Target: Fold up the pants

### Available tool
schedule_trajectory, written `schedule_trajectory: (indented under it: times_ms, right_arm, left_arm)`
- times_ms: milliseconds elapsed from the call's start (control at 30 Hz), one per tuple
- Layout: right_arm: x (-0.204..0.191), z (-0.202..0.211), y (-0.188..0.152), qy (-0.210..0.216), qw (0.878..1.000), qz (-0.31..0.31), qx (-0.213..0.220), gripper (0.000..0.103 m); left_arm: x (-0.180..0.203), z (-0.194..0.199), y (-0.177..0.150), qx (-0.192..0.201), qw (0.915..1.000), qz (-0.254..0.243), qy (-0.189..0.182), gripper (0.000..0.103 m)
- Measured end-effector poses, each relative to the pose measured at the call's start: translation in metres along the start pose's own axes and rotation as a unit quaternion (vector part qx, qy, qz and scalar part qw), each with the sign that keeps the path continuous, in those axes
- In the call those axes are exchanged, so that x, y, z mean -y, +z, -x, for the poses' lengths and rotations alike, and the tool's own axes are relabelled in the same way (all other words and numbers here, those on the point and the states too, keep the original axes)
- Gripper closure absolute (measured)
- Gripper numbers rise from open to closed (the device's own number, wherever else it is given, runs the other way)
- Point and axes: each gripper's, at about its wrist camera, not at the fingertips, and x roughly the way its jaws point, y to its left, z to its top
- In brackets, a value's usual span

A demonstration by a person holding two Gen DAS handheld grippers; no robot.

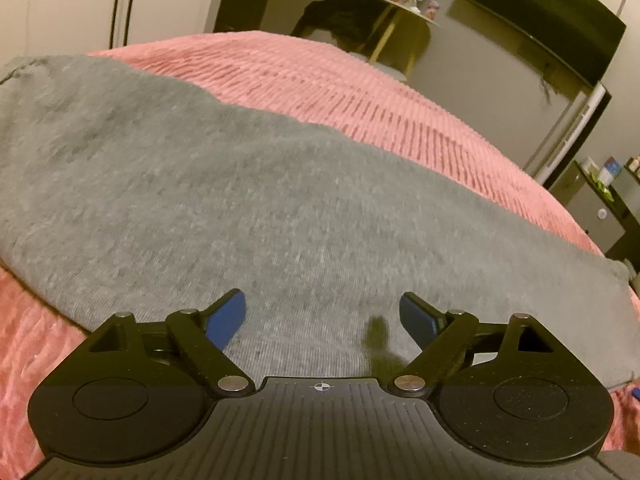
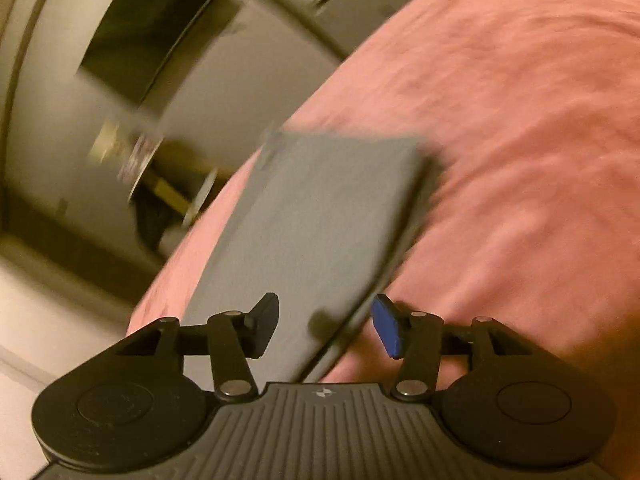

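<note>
Grey pants (image 1: pixel 224 200) lie folded flat on a pink ribbed bedspread (image 1: pixel 360 88). In the left wrist view they fill the middle of the frame. My left gripper (image 1: pixel 322 312) is open just above the near part of the pants, holding nothing. In the blurred right wrist view the pants (image 2: pixel 312 216) form a long grey strip on the bedspread (image 2: pixel 520 140). My right gripper (image 2: pixel 326 322) is open over the near end of that strip, by its right edge, and is empty.
Beyond the far edge of the bed stand a small round side table (image 1: pixel 404 4) with small items and a dark garment (image 1: pixel 344 8) draped nearby. A dark TV (image 1: pixel 552 24) hangs on the wall. A low cabinet (image 1: pixel 600 200) stands at the right.
</note>
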Motion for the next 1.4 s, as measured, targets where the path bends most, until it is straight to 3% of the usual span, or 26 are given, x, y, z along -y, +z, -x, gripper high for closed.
schedule_trajectory:
  times_ms: [167,433,500,567,733,867,967,1067,1167,1267,1333,1400]
  right_arm:
    - [0.037,0.001,0.030,-0.014,0.997,-0.057,0.042,0.056]
    - [0.049,-0.037,0.059,0.035,0.994,-0.095,0.031,0.058]
    - [0.042,-0.043,0.062,0.035,0.996,-0.079,0.032,0.077]
    - [0.036,-0.045,0.061,0.026,0.997,-0.063,0.033,0.086]
    - [0.037,-0.045,0.057,0.018,0.997,-0.066,0.038,0.083]
    - [0.038,-0.045,0.056,0.015,0.996,-0.080,0.037,0.083]
    - [0.026,-0.045,0.056,-0.025,0.998,-0.054,0.036,0.083]
    - [0.005,-0.037,0.055,-0.084,0.995,-0.023,0.049,0.075]
    - [-0.031,-0.026,0.043,-0.123,0.988,0.040,0.088,0.063]
    - [-0.071,-0.022,0.021,-0.151,0.979,0.077,0.117,0.060]
    - [-0.100,-0.024,0.002,-0.129,0.978,0.108,0.122,0.060]
    - [-0.135,-0.038,-0.023,-0.076,0.981,0.159,0.087,0.060]
  left_arm:
    - [0.003,-0.001,-0.002,0.000,0.9998,-0.018,0.006,0.011]
    - [0.004,0.003,-0.003,0.013,0.9998,-0.016,0.005,0.008]
    - [0.002,0.009,-0.001,0.030,0.9995,0.002,-0.009,0.008]
    - [-0.001,0.015,0.001,0.052,0.9985,0.014,-0.012,0.007]
    - [-0.004,-0.001,0.001,0.011,0.9993,0.013,0.032,0.007]
    - [0.001,-0.002,0.002,0.014,0.9992,-0.007,0.038,0.007]
    - [-0.001,-0.001,0.002,0.015,0.9991,-0.002,0.039,0.007]
    - [-0.007,0.012,0.005,0.040,0.9982,0.026,0.037,0.007]
    - [-0.014,0.021,0.009,0.074,0.9934,0.043,0.077,0.006]
    - [-0.022,0.022,0.014,0.087,0.9876,0.061,0.116,0.006]
    - [-0.026,0.022,0.018,0.085,0.9846,0.069,0.136,0.006]
    - [-0.029,0.020,0.022,0.080,0.9808,0.070,0.163,0.006]
